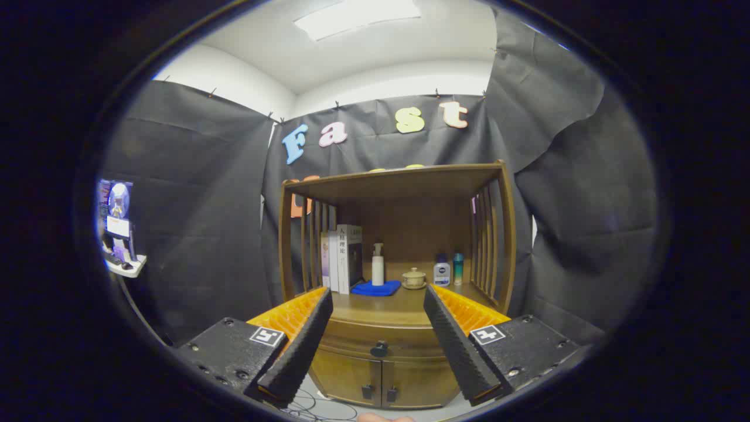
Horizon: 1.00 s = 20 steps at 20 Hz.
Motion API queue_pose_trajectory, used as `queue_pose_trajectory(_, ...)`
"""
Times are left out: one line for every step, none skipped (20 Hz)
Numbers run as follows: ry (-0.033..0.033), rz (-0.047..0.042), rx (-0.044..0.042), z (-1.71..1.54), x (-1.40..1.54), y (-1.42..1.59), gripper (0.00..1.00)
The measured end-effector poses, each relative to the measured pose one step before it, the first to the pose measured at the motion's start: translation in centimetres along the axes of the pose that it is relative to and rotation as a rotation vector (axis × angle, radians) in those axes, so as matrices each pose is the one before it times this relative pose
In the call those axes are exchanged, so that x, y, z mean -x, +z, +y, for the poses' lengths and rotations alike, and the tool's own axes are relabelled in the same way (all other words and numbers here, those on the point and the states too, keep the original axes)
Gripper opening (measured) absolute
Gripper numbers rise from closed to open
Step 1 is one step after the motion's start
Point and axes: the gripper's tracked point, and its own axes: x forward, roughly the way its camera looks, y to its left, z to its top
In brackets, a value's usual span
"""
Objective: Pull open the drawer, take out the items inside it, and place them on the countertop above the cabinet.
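A wooden cabinet point(387, 328) stands ahead of me against the booth wall. Its drawer point(381, 343) is closed, with a dark knob point(379, 349) in the middle of its front, seen between my fingers and beyond them. The countertop point(381, 308) lies above the drawer under an open shelf frame. My gripper point(378, 296) is open, well short of the cabinet, with nothing between its fingers. The drawer's contents are hidden.
On the countertop stand upright books point(343, 258), a pump bottle point(378, 265) on a blue cloth point(375, 288), a small lidded pot point(413, 278) and two small bottles point(448, 269). Two lower doors point(381, 384) sit under the drawer. Cables point(319, 407) lie on the floor. A monitor point(117, 220) stands far left.
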Motion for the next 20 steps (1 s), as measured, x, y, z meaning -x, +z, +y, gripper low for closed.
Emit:
queue_pose_trajectory(0.00170, 0.00401, 0.00034, 0.116, 0.011, -0.130, 1.00)
queue_pose_trajectory(0.00229, 0.00460, -0.00039, 0.022, -0.048, -0.179, 1.00)
queue_pose_trajectory(0.00243, 0.00074, -0.00043, 0.025, -0.026, 0.048, 1.00)
queue_pose_trajectory(-0.00108, 0.00030, 0.00027, -0.002, -0.015, -0.019, 1.00)
queue_pose_trajectory(0.00355, -0.00110, 0.00092, 0.019, -0.037, 0.048, 1.00)
queue_pose_trajectory(-0.00097, 0.00236, 0.00174, 0.044, 0.030, -0.068, 1.00)
queue_pose_trajectory(0.00114, -0.00145, -0.00124, -0.056, -0.068, -0.040, 1.00)
queue_pose_trajectory(-0.00185, 0.00192, -0.00070, 0.024, -0.016, 0.000, 1.00)
queue_pose_trajectory(0.00048, 0.00092, -0.00231, -0.018, -0.022, -0.043, 1.00)
queue_pose_trajectory(0.00085, 0.00321, -0.00091, 0.087, 0.028, -0.117, 1.00)
queue_pose_trajectory(-0.00120, 0.00057, -0.00127, -0.012, 0.001, -0.014, 1.00)
queue_pose_trajectory(0.00233, -0.00166, 0.00015, -0.008, -0.002, 0.014, 1.00)
queue_pose_trajectory(-0.00101, 0.00110, 0.00197, 0.098, 0.008, 0.030, 1.00)
queue_pose_trajectory(0.00253, -0.00350, 0.00134, 0.108, -0.005, -0.047, 1.00)
queue_pose_trajectory(0.00113, 0.00100, 0.00299, 0.114, -0.050, 0.093, 1.00)
queue_pose_trajectory(0.00210, -0.00011, 0.00217, 0.096, -0.034, -0.174, 1.00)
queue_pose_trajectory(0.00292, 0.00262, 0.00281, 0.140, 0.020, -0.031, 1.00)
queue_pose_trajectory(0.00013, 0.00228, 0.00073, 0.057, 0.039, -0.152, 1.00)
queue_pose_trajectory(0.00181, 0.00123, -0.00035, 0.037, -0.006, 0.004, 1.00)
queue_pose_trajectory(-0.00099, 0.00128, -0.00055, 0.030, -0.101, -0.061, 1.00)
